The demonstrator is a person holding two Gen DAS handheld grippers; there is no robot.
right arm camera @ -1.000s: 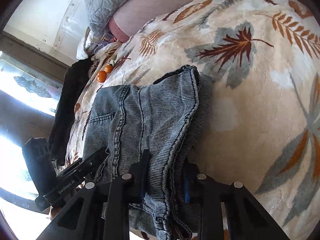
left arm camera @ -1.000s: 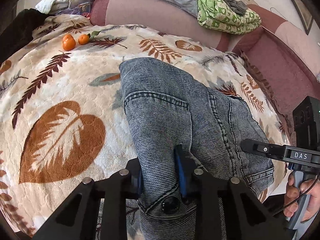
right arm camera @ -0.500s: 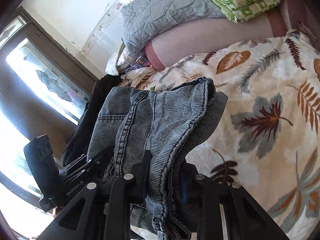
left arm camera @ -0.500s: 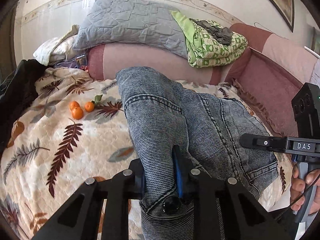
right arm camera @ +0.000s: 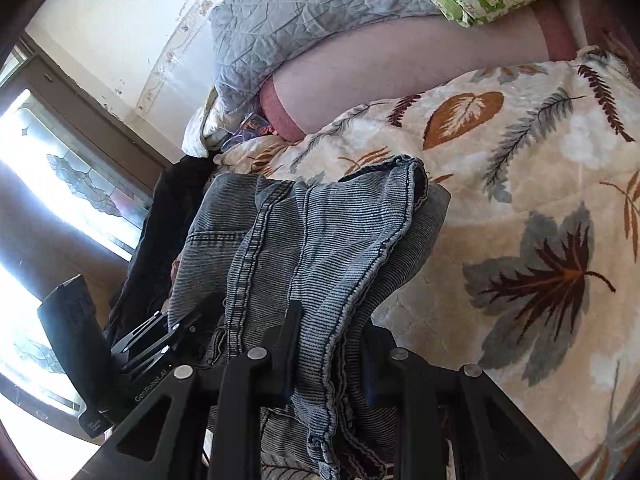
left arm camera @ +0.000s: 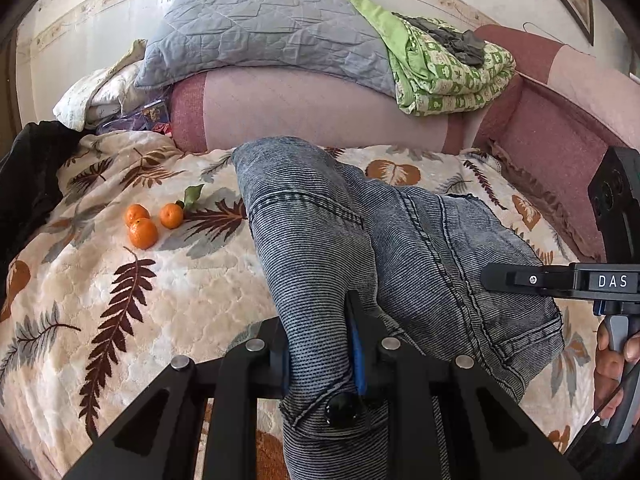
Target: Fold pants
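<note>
1. Left wrist view: the left claw [left arm camera: 320, 354] is clamping narrowly on the waistband of the pants [left arm camera: 360, 248], by the dark button. The denim is hanging raised over the leaf-print blanket [left arm camera: 120, 292] on the bed, three tangerines [left arm camera: 150, 220] lying toward its left edge. The right claw [left arm camera: 500, 278] is gripping the fabric's right side.
2. Right wrist view: the right claw [right arm camera: 328, 364] is pinching bunched layers of the pants [right arm camera: 320, 240], nearly closed, the left claw [right arm camera: 176, 328] gripping alongside.

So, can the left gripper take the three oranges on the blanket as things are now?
Probably not: the left gripper is shut on the jeans. The oranges lie uncovered, but it must release first.
</note>
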